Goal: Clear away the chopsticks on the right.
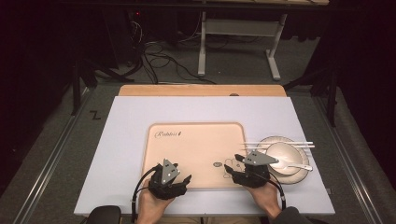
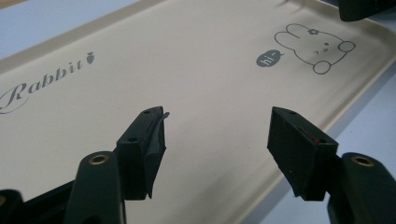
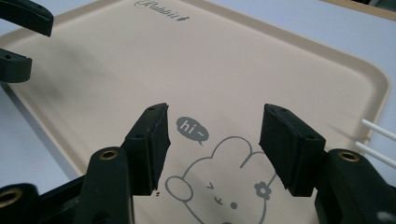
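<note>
Beige rabbit-print tray [image 1: 196,140] centred on the worktop [image 1: 126,116], left gripper [image 1: 183,181] and right gripper [image 1: 232,164] over its near edge, fingers [image 2: 148,144] of both released, nothing between them, bowl [image 1: 287,156] just right of tray

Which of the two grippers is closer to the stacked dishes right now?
The right gripper. It hovers over the tray's right near corner, right beside the plate and bowl. The left gripper sits at the tray's left near corner, far from them.
</note>
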Demonstrator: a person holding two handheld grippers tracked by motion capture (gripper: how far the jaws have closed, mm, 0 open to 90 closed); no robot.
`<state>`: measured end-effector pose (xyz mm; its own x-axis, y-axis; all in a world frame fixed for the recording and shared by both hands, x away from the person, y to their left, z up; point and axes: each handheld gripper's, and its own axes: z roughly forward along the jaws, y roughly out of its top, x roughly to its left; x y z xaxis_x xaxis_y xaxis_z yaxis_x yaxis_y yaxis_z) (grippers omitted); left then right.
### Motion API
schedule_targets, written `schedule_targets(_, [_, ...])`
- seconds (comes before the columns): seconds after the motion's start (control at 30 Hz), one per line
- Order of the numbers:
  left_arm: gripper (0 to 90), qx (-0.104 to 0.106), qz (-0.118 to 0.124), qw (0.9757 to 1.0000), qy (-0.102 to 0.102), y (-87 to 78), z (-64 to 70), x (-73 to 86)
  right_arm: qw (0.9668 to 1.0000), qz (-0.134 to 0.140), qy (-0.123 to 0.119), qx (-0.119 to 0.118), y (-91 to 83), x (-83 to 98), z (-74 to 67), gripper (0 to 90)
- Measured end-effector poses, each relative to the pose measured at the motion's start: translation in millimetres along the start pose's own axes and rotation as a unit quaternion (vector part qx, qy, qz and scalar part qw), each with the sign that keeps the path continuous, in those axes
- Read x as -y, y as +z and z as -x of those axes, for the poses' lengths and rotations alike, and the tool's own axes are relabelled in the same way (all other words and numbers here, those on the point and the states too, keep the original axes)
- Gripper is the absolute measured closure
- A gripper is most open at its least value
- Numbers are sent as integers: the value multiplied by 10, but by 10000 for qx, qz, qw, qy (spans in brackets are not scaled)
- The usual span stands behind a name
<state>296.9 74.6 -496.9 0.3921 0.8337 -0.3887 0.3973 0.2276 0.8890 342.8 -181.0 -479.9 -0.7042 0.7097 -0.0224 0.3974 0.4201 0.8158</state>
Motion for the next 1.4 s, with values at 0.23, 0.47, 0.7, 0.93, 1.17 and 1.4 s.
schedule_targets(0.23, [366,76,35,10000,11,5,7,-12,10000,80,-5,42,-46,5,3,438])
schedule_targets(0.47, [363,187,19,9998,3,69,35,-38,9998,135,51,112,-128,38,27,434])
schedule_targets(0.7, [362,328,-230,9992,-74,126,72,-29,9995,96,239,208,-210,70,51,427])
schedule_targets(0.93, [361,389,-316,9987,6,167,90,-37,9993,-103,364,75,-256,86,42,446])
schedule_targets(1.17, [361,459,-388,9982,35,219,122,-23,9994,-117,333,68,-330,110,31,463])
schedule_targets(1.4, [363,527,-429,9977,48,253,141,-26,9992,-116,388,31,-416,127,21,475])
